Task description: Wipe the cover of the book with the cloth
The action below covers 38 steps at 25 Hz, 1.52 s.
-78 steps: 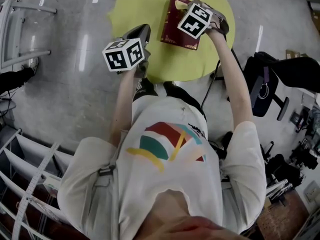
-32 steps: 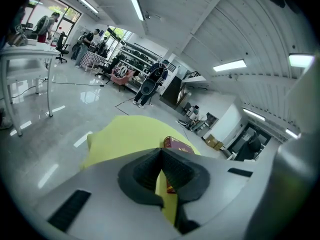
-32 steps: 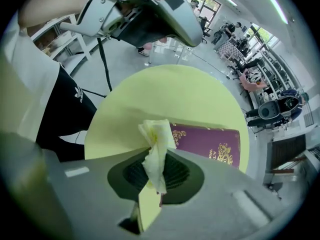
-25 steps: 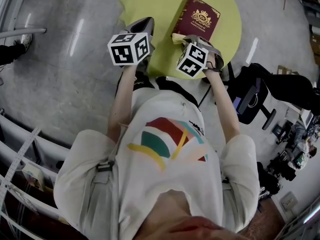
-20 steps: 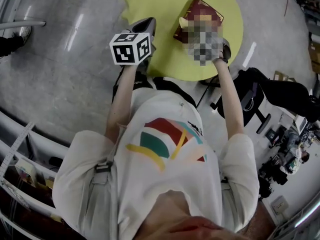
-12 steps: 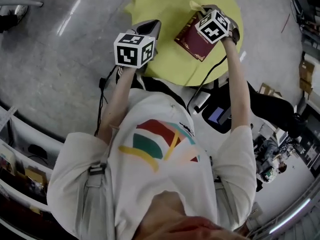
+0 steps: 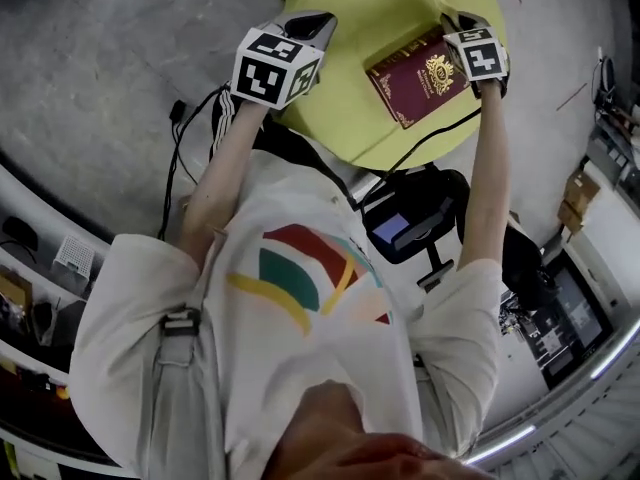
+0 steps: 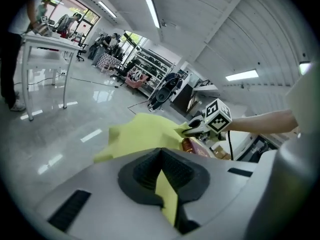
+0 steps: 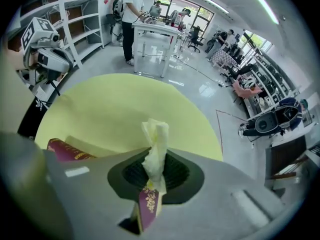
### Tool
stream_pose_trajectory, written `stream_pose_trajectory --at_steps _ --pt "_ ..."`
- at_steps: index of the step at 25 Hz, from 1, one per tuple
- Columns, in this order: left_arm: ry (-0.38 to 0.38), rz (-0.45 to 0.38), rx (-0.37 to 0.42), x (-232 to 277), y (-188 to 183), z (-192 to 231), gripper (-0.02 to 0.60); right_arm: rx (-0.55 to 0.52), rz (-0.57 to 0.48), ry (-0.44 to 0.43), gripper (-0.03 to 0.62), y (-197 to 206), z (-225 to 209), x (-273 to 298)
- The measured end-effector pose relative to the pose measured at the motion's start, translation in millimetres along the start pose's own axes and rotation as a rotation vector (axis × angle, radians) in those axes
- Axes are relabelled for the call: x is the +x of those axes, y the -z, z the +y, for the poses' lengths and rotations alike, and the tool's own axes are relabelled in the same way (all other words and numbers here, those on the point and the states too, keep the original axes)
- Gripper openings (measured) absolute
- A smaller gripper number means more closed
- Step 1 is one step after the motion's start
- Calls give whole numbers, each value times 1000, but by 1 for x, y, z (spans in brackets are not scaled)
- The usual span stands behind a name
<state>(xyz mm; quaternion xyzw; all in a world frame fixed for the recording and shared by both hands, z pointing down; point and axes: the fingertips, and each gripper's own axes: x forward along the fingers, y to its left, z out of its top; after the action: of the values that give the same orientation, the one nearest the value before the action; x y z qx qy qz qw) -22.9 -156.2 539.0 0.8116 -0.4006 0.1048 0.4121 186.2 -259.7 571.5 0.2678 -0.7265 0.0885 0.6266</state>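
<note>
A dark red book (image 7: 420, 76) with a gold emblem lies cover-up on the round yellow table (image 7: 360, 8). My right gripper (image 7: 458, 20) hangs over the book's far right corner, shut on a crumpled pale yellow cloth (image 9: 155, 141). In the right gripper view the book (image 9: 65, 151) shows to the left of the jaws and through the gap under them. My left gripper (image 7: 312, 23) hovers over the table's left edge, away from the book. Its jaws (image 8: 161, 151) are shut with nothing in them. The left gripper view also shows the right gripper (image 8: 196, 128) and the book (image 8: 196, 147).
A black chair (image 7: 420, 223) stands under the table's near edge, and cables (image 7: 190, 118) trail on the grey floor at left. A white table (image 9: 155, 39) with people by it and white shelving (image 9: 80, 19) stand beyond the yellow table.
The right gripper has swept with the cloth from the book's near edge across the cover to its far right corner. The left gripper has stayed by the table's left edge.
</note>
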Motion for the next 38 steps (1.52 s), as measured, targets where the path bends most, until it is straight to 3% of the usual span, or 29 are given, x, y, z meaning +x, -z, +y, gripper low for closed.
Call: stream_pose_trajectory --at_steps 9,20,27,32,38 --pt "-39 5 -16 -8 4 17 15 -49 46 39 29 9 -3 13" --pt "-61 -1 -29 -4 -2 23 15 -79 17 55 29 1 4 12" --pt "-74 -4 -32 -7 1 25 15 -83 33 19 29 3 14 15" --pt "-87 -7 -41 -12 10 34 15 -71 15 -10 29 1 40 14" --pt "-79 -26 -37 -13 5 30 15 -188 12 -19 29 4 72 8"
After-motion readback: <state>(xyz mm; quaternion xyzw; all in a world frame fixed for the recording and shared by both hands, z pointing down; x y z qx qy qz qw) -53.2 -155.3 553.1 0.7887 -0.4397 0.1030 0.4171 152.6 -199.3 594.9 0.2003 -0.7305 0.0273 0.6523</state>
